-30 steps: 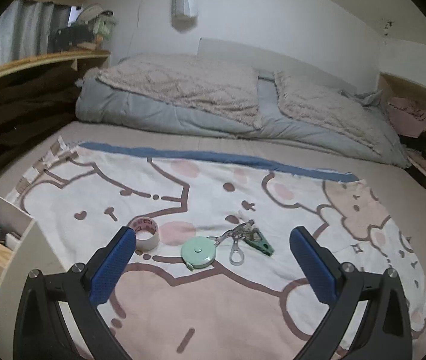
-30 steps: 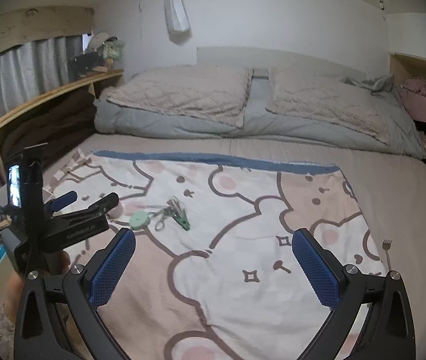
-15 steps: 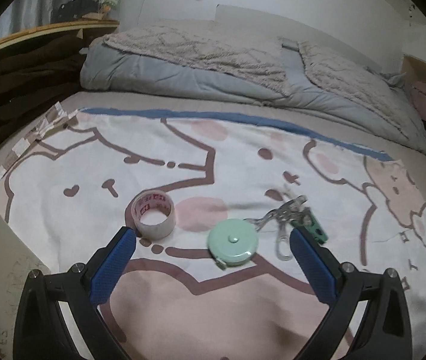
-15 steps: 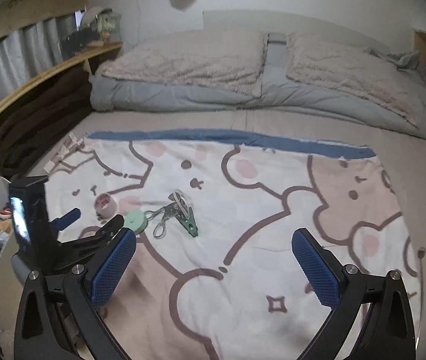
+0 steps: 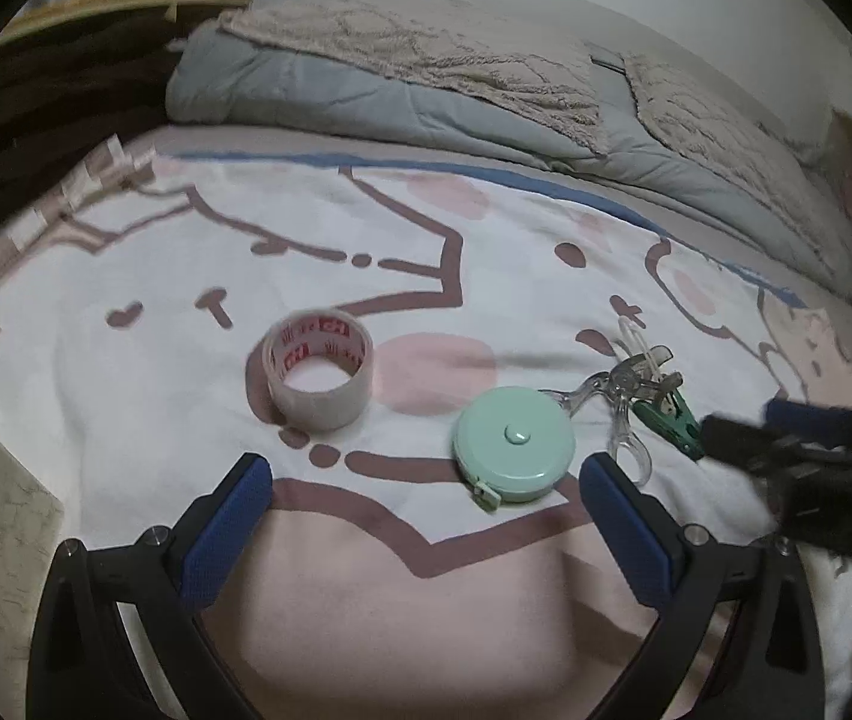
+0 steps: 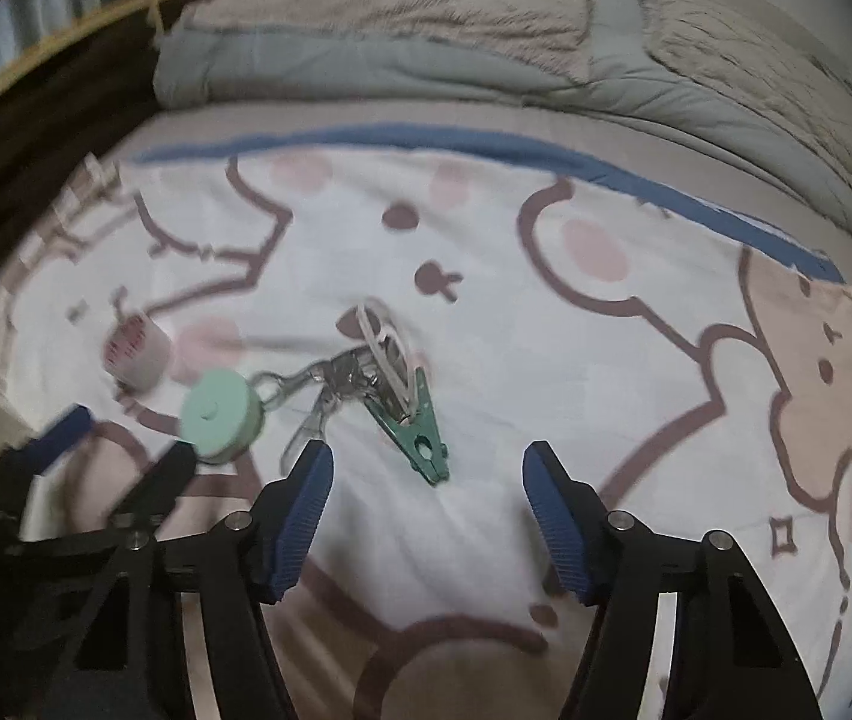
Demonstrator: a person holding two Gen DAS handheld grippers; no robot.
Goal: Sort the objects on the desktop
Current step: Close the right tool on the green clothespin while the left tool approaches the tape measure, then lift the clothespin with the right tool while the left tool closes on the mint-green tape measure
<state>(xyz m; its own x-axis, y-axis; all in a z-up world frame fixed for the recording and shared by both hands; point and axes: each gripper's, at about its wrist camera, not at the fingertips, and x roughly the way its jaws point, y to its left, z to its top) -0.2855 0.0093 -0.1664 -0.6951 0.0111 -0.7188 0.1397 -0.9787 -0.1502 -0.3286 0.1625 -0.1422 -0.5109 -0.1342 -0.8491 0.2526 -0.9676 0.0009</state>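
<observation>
Since the earlier frames both grippers have been dropping toward the cartoon-print blanket on the bed, so the small items are now sitting much larger and lower in each view, and the right gripper has been swinging in from the open right half of the blanket to the cluster. Reading the left wrist view from left to right, the tape roll is lying left of centre, the mint tape measure is resting just beyond the left gripper, closer to its right-hand finger than to the middle, and the clear clips and green clip are lying at centre right, where the other tool is reaching in from the right edge. The left gripper is standing spread wide with nothing between its pads. In the right wrist view the green clip is lying just ahead of the right gripper, its long axis running from upper left down to lower right, its tip pointing into the gap. The right gripper is narrowing its jaws, the pads not yet touching the clip. Judging by this, the right hand is the nearer one to the clip, and the approach is probably needing a squeeze across that slanted axis.
</observation>
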